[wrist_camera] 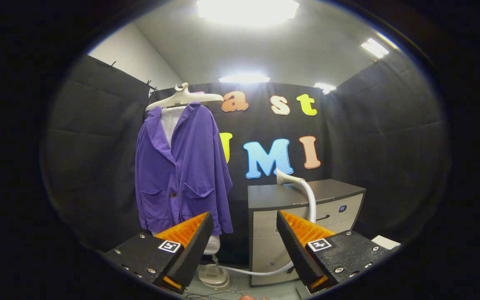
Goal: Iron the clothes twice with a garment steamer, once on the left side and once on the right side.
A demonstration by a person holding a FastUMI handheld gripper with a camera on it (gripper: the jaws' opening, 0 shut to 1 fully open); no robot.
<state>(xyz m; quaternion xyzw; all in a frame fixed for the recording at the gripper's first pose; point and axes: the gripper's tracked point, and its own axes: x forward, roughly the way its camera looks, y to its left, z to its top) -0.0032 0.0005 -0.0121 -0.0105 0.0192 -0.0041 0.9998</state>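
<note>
One gripper showed low in the gripper view, its two fingers spread wide apart and pinching nothing, with open air between them. Beyond the left finger hung one purple jacket on one pale hanger, facing the camera, with two patch pockets and one dark button visible at its front (a white lining or inner garment showed at the open collar). The hanger sat atop a stand whose round base rested on the floor just ahead of the left finger. One garment steamer head lay on the dark surface of one grey cabinet, just to the right of the jacket and beyond the gap between the fingers; its single white hose curved down over the cabinet's front, passed behind the right finger and ran along the floor toward the stand's base. The cabinet front showed two drawers, the upper with one dark handle. Four ceiling lights glowed overhead, and thin wires lay on the floor near the base.
</note>
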